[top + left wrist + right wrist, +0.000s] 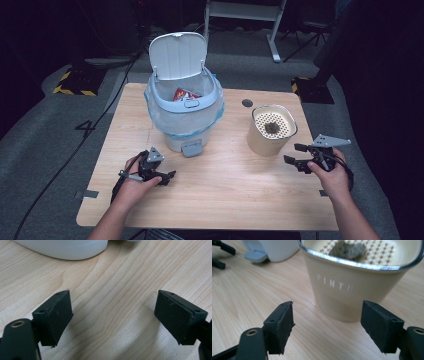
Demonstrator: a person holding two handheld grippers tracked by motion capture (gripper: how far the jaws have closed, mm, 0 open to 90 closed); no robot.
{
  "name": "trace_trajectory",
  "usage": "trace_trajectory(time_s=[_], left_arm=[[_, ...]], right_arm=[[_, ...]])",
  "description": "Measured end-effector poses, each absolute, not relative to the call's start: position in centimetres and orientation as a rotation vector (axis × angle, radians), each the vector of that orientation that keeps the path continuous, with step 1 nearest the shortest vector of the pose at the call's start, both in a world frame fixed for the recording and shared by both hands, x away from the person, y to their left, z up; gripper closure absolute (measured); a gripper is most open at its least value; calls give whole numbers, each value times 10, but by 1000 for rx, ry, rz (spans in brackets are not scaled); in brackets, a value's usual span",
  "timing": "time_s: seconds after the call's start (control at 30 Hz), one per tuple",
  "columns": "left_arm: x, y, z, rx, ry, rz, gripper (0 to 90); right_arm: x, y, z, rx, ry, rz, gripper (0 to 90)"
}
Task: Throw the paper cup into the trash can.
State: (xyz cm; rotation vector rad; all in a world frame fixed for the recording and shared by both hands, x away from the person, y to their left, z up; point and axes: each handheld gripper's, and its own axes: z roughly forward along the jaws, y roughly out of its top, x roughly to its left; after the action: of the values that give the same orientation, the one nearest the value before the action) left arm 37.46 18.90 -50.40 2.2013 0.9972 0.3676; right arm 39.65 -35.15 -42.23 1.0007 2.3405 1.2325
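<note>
Cream container with dark residue on its strainer remains unemptied beside the open bin; my right gripper and left gripper gape empty.

On the table, the bin stands left of the container — clump inside (well apart).

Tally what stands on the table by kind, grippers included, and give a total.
Bins: 1, the white bin with its lid up and a blue bag
Beige containers: 1, the beige container with a perforated insert
Grippers: 2, the left gripper and the right gripper
Total: 4
</note>
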Motion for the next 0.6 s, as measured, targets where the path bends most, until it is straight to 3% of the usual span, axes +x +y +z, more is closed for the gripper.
trace_trajectory(time_s=[0.47,0.6], left_arm=[[373,194,-504,2200,996,375,155],[373,195,-503,2188,1024,378,198]], right_arm=[[388,-339,-494,998,2397,1105,220],[388,-334,-504,988,2416,1070,199]])
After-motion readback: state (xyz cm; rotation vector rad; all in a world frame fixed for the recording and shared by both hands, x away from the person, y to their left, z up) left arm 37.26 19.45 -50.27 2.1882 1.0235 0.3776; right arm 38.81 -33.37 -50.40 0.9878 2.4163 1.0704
